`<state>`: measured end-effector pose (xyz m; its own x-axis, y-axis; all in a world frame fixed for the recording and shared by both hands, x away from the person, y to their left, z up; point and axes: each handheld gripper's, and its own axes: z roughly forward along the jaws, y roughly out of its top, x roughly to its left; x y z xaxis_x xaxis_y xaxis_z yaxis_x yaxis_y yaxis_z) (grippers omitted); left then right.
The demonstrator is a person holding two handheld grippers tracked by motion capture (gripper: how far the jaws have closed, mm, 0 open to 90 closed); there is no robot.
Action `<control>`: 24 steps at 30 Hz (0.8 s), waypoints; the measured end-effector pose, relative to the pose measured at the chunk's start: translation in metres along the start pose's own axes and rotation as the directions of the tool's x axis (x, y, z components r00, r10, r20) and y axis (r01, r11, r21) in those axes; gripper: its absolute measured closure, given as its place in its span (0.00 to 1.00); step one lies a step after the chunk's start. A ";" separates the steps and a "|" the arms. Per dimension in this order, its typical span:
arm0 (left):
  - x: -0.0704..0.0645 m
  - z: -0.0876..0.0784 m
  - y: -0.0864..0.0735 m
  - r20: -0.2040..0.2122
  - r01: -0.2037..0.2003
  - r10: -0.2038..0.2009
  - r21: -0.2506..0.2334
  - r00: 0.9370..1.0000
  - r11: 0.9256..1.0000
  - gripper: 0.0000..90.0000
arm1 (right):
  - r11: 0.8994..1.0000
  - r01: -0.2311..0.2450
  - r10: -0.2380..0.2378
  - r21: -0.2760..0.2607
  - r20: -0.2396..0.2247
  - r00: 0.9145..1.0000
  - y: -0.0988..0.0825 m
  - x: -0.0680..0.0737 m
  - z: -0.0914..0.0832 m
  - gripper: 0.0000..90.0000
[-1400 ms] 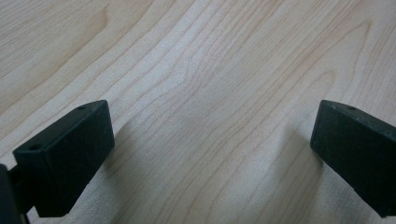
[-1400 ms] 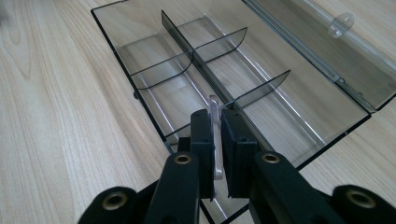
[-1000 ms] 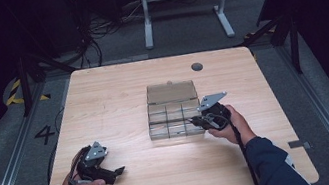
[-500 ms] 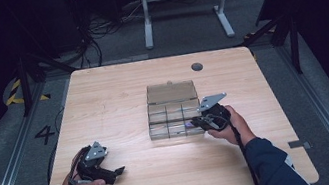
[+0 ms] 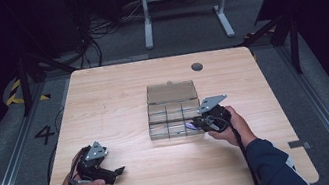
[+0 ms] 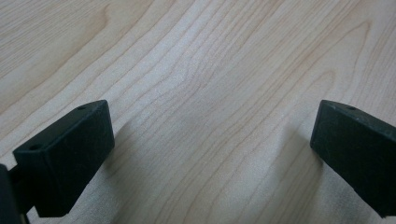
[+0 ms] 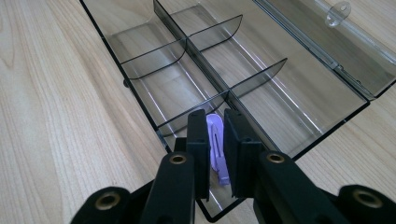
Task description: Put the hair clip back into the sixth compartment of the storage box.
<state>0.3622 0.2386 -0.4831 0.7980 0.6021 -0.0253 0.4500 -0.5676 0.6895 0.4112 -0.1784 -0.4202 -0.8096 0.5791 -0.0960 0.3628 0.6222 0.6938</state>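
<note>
Right gripper (image 7: 215, 135) held low, tipped down over near corner of clear divided box (image 5: 172, 102) on tabletop (image 5: 117, 95). Jaws have just opened a bit, pale purple clip (image 7: 216, 144) upright between them, in corner compartment. Left gripper (image 6: 212, 154) rests near tabletop's front left edge, jaws spread wide, nothing between.

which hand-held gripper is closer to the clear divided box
Right. The right hand-held gripper is at the clear divided box's near corner; the left hand-held gripper rests well away.
</note>
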 end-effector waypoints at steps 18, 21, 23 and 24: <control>0.000 0.000 0.000 0.000 0.000 0.000 0.000 1.000 1.000 0.00 | 1.000 0.011 -0.012 0.011 0.041 0.999 -0.003 -0.001 -0.019 0.82; 0.000 0.000 0.000 0.000 0.000 0.000 0.000 1.000 1.000 0.00 | 1.000 0.012 -0.013 0.011 0.049 0.999 -0.003 -0.002 -0.023 0.81; 0.000 0.000 0.000 0.000 0.000 0.000 0.000 1.000 1.000 0.00 | 1.000 0.014 -0.014 0.012 0.055 0.998 -0.004 -0.002 -0.025 0.80; 0.000 0.000 0.000 0.000 0.000 0.000 0.000 1.000 1.000 0.00 | 1.000 0.016 -0.016 0.013 0.059 0.998 -0.004 -0.002 -0.027 0.79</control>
<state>0.3622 0.2386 -0.4831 0.7979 0.6022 -0.0252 0.4500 -0.5674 0.6896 0.3987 -0.1961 -0.4037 -0.7865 0.5992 -0.1495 0.3559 0.6377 0.6831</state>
